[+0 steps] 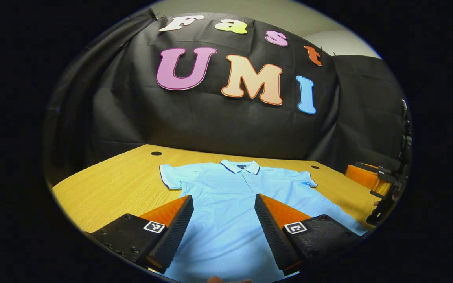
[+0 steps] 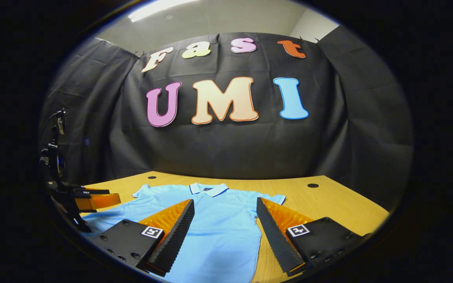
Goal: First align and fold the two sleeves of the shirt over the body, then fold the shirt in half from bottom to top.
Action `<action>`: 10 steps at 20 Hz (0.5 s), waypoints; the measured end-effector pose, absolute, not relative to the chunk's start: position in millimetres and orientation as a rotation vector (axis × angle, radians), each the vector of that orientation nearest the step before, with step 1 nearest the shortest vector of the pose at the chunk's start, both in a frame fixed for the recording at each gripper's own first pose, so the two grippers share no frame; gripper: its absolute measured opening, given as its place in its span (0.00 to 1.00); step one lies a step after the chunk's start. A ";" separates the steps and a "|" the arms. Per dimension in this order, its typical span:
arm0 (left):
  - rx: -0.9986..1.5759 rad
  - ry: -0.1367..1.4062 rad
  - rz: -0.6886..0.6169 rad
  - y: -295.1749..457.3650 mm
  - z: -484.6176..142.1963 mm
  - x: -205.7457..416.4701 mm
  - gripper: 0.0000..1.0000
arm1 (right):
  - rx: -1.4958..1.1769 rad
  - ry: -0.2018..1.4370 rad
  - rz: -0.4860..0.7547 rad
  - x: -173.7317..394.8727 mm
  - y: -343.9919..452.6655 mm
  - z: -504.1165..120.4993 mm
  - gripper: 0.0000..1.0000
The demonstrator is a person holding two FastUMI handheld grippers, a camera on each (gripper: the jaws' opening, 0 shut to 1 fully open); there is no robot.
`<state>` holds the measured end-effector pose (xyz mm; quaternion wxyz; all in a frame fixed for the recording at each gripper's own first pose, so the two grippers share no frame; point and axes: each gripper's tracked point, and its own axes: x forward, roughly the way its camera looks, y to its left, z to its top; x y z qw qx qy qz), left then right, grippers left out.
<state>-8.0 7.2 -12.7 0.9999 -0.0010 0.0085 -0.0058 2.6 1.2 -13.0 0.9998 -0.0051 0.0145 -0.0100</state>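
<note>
The left tongs (image 1: pixel 223 220) stand spread wide with nothing between them, hanging above the lower body of the shirt (image 1: pixel 226 204); the right tongs (image 2: pixel 224 224) are likewise released and empty, poised over the shirt's body on the side toward its right-hand edge in the right gripper view. Both pairs point up the shirt toward the collar (image 1: pixel 240 166), which reads as a starting stance: each set of tongs faces the garment squarely so it can go out to the sleeve on its own side. In the left gripper view the other gripper shows beyond the shirt's right-hand hem, held clear of the cloth. The shirt, a light blue polo, lies flat and face up on the wooden tabletop (image 1: pixel 120 188), collar at the far end toward the booth's black cloth wall, buttons showing below the collar. Both short sleeves are spread outward from the shoulders, one sleeve (image 1: pixel 170 176) left of the collar and the other sleeve (image 1: pixel 307 179) right of it, neither yet folded over the body. Laid open like this, the sleeves are easy to reach at their cuffs, so I judge the sleeve fold has not yet begun.
</note>
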 end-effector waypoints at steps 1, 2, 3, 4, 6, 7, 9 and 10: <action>-0.003 0.020 -0.012 8.3 -14.5 -8.8 0.94 | -0.008 0.029 -0.021 3.1 1.2 -13.5 1.00; -0.005 0.023 -0.010 10.0 -16.4 -10.4 0.94 | -0.006 0.029 -0.020 3.2 2.0 -13.2 0.98; -0.007 0.023 -0.008 10.6 -16.4 -11.9 0.94 | -0.004 0.028 -0.019 3.7 2.6 -13.4 0.98; -0.008 0.020 -0.008 10.9 -16.1 -12.0 0.94 | -0.002 0.026 -0.019 4.1 2.7 -12.3 0.98; -0.005 0.016 0.000 13.8 -15.1 -12.4 0.94 | -0.002 0.027 -0.018 6.7 1.9 -13.3 1.00; -0.004 0.013 0.000 13.4 -13.8 -12.7 0.94 | -0.002 0.033 -0.019 7.6 -0.2 -15.6 1.00; 0.001 0.010 -0.007 10.6 -13.6 -14.9 0.94 | -0.004 0.047 -0.024 11.3 -5.5 -18.0 0.98; 0.006 0.012 -0.008 10.3 -14.0 -14.5 0.93 | -0.004 0.051 -0.027 13.7 -9.2 -17.4 0.98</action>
